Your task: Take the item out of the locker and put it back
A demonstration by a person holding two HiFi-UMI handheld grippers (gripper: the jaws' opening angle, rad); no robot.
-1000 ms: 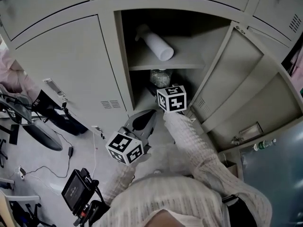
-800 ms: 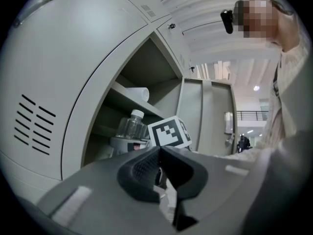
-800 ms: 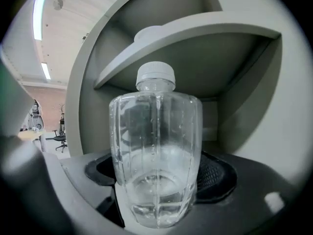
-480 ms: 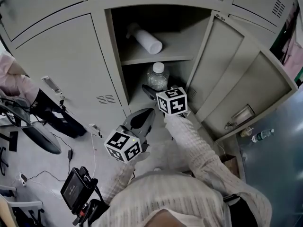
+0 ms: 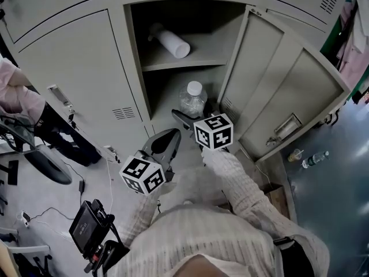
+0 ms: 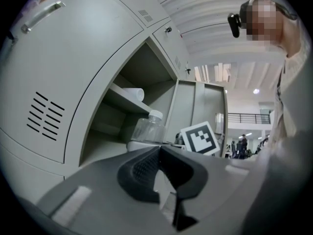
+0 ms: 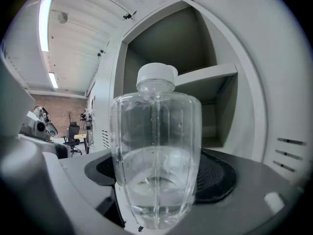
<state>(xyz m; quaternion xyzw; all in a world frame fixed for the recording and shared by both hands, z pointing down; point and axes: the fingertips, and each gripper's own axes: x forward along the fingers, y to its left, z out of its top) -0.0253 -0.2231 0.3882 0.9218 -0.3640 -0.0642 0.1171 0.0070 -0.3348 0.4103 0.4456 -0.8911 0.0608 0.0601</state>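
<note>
Clear plastic bottle [image 7: 156,151], white cap, partly filled

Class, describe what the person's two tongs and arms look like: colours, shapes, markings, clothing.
The left tongs and right tongs have smooth grey bodies with black, mesh-textured pads. Each carries a white cube printed with black square markers. Both sleeves are pale ribbed knit. No cables are visible on them.
</note>
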